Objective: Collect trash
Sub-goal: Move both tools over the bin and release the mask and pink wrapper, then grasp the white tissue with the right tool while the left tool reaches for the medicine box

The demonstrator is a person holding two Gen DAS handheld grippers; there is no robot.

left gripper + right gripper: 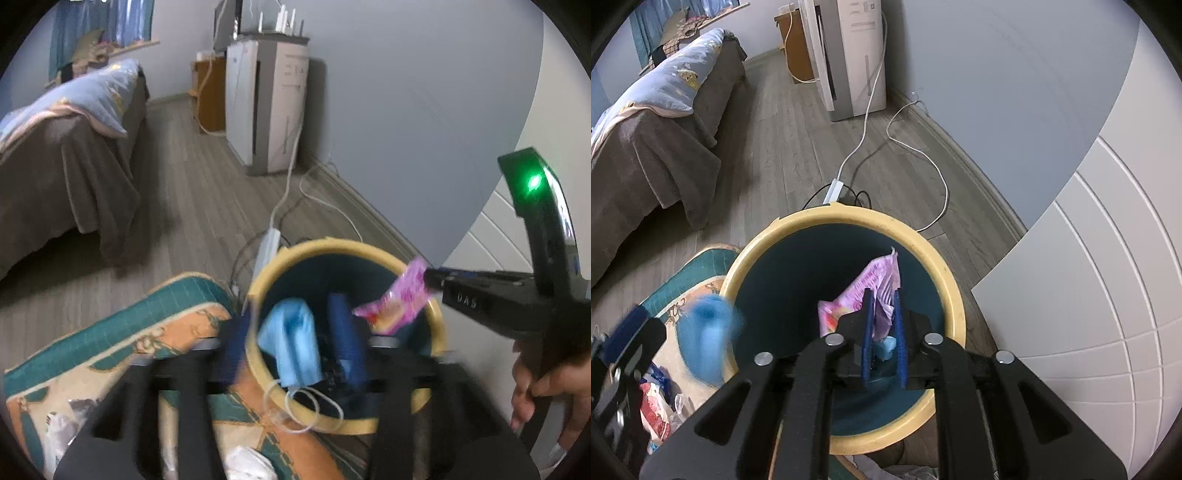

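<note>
A round bin with a yellow rim point(332, 244) point(849, 214) and a dark teal inside stands on the floor below both grippers. My left gripper point(290, 343) is open over the bin's left side. A light blue face mask point(291, 343) hangs loose between its blue fingers point(345, 339), its ear loops draped over the near rim. In the right wrist view the mask point(709, 332) is a blue blur beside the left gripper point(628, 332). My right gripper point(882, 339) point(430, 278) is shut on a pink wrapper point(879, 284) point(399, 299) over the bin's opening.
A teal and orange patterned cushion point(129, 332) lies left of the bin with crumpled wrappers point(653, 406) on it. A power strip and cables point(267, 243) lie behind the bin. A brown-covered bed point(66, 177) stands left, a white appliance point(266, 107) at the wall, a white panelled door point(1089, 277) right.
</note>
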